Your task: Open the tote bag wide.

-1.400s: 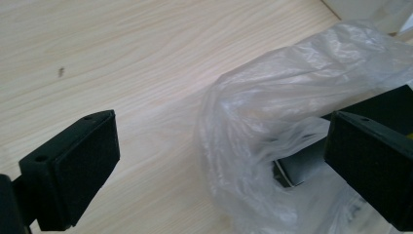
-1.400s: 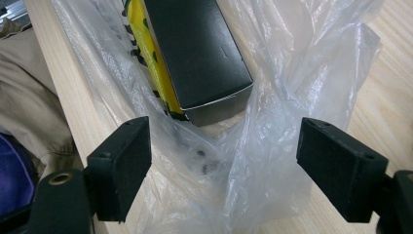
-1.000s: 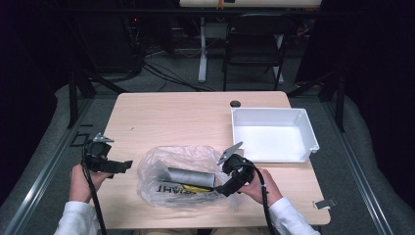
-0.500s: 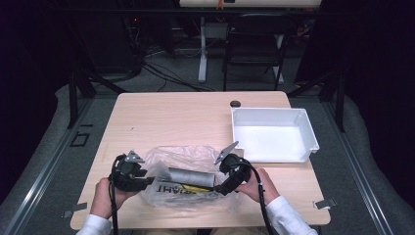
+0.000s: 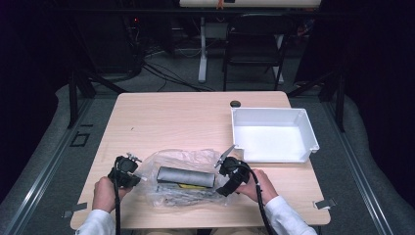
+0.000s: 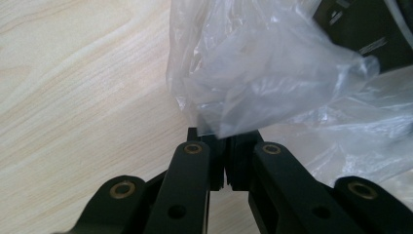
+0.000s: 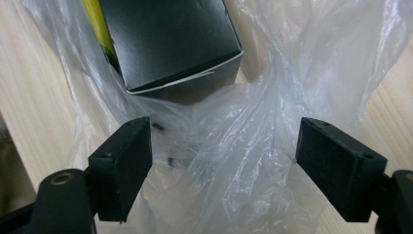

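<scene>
Light wood table (image 5: 171, 117) is carrying everything. Clear plastic bag (image 5: 188, 166) is lying on its near part, crumpled, with a dark box (image 5: 186, 176) sitting inside it, a yellow strip showing along the box's near side. White tray (image 5: 274, 134) is sitting on the table's right side, just beyond the bag. Small dark round thing (image 5: 235, 103) is lying at the far edge, beside the tray's far left corner.

A light wooden table (image 5: 186, 117) stands on grey floor (image 5: 372, 171); behind it, a dark chair (image 5: 254, 44) and cables (image 5: 156, 68).
</scene>
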